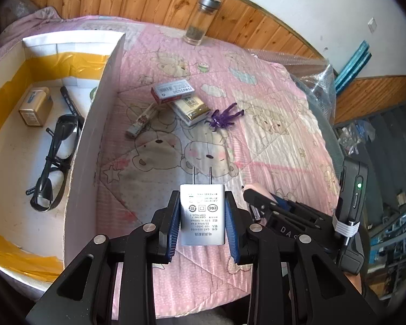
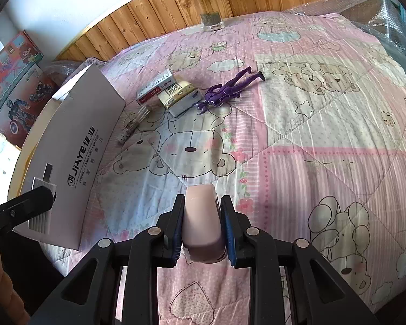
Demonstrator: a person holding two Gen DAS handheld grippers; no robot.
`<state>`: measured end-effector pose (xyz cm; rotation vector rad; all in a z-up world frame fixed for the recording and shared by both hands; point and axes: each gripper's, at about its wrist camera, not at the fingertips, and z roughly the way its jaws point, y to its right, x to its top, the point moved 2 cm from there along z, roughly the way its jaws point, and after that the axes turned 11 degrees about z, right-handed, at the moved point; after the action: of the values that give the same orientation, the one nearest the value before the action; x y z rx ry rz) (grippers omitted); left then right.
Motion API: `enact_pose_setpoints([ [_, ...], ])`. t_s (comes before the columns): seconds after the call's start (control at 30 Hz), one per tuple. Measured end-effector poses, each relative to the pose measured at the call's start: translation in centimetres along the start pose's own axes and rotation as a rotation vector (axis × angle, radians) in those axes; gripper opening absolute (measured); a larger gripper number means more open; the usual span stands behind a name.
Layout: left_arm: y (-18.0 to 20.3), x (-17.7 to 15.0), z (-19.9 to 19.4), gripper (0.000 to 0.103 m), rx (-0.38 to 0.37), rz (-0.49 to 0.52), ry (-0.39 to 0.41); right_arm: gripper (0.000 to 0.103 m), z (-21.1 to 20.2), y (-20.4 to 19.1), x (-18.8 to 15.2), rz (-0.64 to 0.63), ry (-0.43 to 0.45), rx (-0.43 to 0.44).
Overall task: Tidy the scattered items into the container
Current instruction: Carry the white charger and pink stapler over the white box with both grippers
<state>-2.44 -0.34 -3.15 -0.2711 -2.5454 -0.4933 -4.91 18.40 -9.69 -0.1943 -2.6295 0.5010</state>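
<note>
Two claws hang over a bed's pink quilt (image 1: pixel 257 135). By its left edge, the white box (image 1: pixel 100 124) holds glasses (image 1: pixel 54 162). Mid-bed lie two small cartons (image 1: pixel 173 90) and a purple figure (image 1: pixel 224 117). The left claw (image 1: pixel 202 215) grips a white charger (image 1: pixel 202 214); the right claw (image 2: pixel 201 228) grips a pink block (image 2: pixel 200 222).

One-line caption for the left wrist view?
Left gripper holds a white charger beside the box containing glasses.
</note>
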Motion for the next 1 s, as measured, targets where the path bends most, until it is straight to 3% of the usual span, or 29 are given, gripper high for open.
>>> enact_pose_setpoints([
  [0.4,-0.9,0.3,-2.5,0.031,-0.030,-0.025,0.058,0.027,-3.3,-3.3,-0.6,-0.051,0.045,0.012],
  [0.77,-3.3,0.8,-4.8,0.031,0.059,-0.055,0.088,0.027,-5.5,-7.9,-0.1,-0.119,0.080,0.048],
  [1.0,-4.6,0.7,-5.3,0.031,0.067,-0.076,0.094,0.027,-6.2,-10.0,0.1,-0.147,0.090,0.059],
])
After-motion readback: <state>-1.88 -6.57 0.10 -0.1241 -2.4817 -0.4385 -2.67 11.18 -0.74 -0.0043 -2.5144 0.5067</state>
